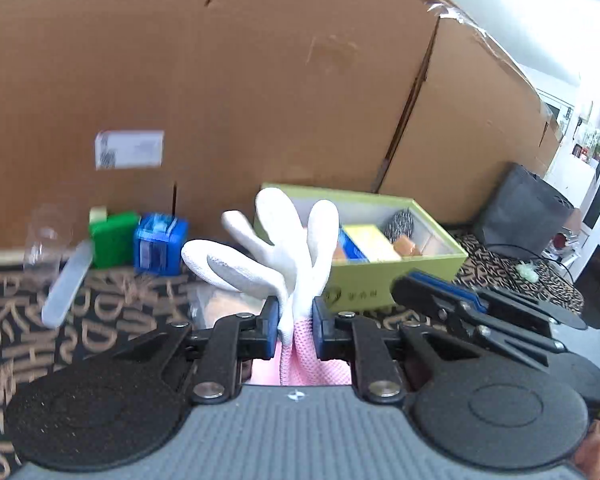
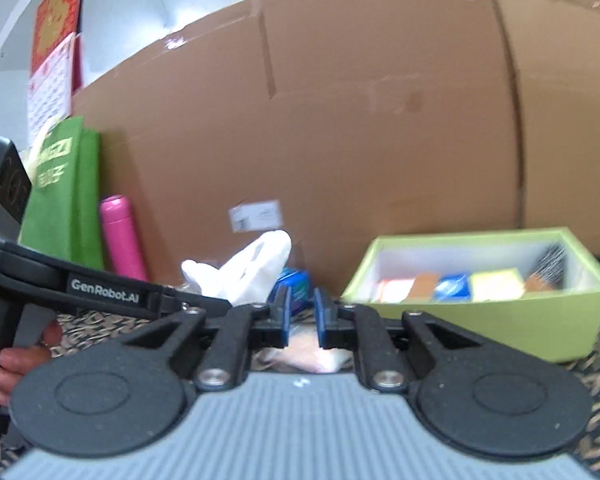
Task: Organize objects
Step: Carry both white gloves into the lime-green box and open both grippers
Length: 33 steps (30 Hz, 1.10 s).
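Note:
A white knit glove [image 1: 284, 240] with a pink cuff stands up between the blue pads of my left gripper [image 1: 296, 312], which is shut on it just above the cuff. Its fingers splay upward. The right wrist view shows the same glove [image 2: 260, 264] at the tip of the left gripper [image 2: 220, 302]. My right gripper [image 2: 302, 308] is shut, and I see nothing clearly pinched between its pads. A pale pink, blurred thing lies below it. It shows as the right gripper [image 1: 404, 280] in front of the lime-green open box [image 1: 400, 276], which holds several small items.
A big cardboard carton [image 1: 260, 80] walls off the back. On the patterned cloth [image 1: 20, 320] stand a small green box [image 1: 114, 238], a blue box [image 1: 160, 248] and a clear cup [image 1: 46, 236]. A pink bottle [image 2: 122, 236] and a green bag [image 2: 64, 200] stand at the left.

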Available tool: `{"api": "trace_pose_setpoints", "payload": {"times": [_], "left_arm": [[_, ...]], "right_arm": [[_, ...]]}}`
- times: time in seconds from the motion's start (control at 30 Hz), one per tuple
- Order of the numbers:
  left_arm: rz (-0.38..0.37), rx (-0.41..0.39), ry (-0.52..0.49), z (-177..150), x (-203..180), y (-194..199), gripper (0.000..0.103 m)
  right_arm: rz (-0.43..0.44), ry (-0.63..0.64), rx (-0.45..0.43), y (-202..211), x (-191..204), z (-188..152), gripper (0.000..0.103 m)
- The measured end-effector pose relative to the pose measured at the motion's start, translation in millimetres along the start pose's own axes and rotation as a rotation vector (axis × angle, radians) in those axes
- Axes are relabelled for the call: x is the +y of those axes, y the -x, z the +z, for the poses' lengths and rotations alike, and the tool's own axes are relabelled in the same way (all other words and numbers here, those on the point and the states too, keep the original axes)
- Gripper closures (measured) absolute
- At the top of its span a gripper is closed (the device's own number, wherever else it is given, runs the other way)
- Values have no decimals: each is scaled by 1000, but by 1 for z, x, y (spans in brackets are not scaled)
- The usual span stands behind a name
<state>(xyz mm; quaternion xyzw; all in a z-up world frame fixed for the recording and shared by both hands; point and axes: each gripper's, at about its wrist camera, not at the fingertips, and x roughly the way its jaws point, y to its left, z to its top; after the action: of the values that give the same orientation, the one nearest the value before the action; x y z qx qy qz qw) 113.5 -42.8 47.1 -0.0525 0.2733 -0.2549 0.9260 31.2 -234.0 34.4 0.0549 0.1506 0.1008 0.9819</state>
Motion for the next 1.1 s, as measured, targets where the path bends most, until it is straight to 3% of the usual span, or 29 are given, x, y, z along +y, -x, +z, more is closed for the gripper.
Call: {"api": "trace_pose_setpoints", "payload": {"times": [0.07, 0.1, 0.13, 0.17, 0.27, 0.37, 0.4, 0.43, 0.5, 0.53, 0.63, 0.93, 1.1], "left_arm": [[7, -19, 2, -2, 0, 4, 86], [12, -18, 7, -5, 2, 5, 86], [27, -12, 10, -10, 5, 6, 86], [46, -2, 11, -13, 7, 5, 86], [89, 49, 23, -25, 14, 4, 86], [105, 61, 38, -32, 22, 12, 86], [113, 58, 42, -33, 26, 16, 86], [122, 52, 52, -35, 29, 19, 86], [131, 53, 77, -37, 35, 23, 86], [129, 55, 92, -37, 37, 24, 86], [112, 62, 112, -39, 38, 23, 86], [85, 38, 62, -32, 22, 26, 86], [24, -4, -33, -15, -8, 19, 86]], "right_arm": [[-9, 12, 72, -3, -8, -2, 82], [6, 13, 126, -6, -12, -9, 71], [22, 8, 170, -11, -13, -19, 45], [32, 3, 204, -17, -13, -30, 33], [58, 11, 289, -42, 2, -59, 31], [123, 60, 381, -71, 25, -75, 14], [121, 99, 393, -79, 38, -80, 13], [103, 146, 398, -84, 46, -84, 13], [90, 221, 390, -84, 59, -86, 40], [122, 235, 385, -82, 62, -86, 63], [112, 262, 371, -73, 68, -88, 92], [59, 147, 234, -26, 37, -64, 94], [-4, 152, 125, 1, 18, -33, 94]]}}
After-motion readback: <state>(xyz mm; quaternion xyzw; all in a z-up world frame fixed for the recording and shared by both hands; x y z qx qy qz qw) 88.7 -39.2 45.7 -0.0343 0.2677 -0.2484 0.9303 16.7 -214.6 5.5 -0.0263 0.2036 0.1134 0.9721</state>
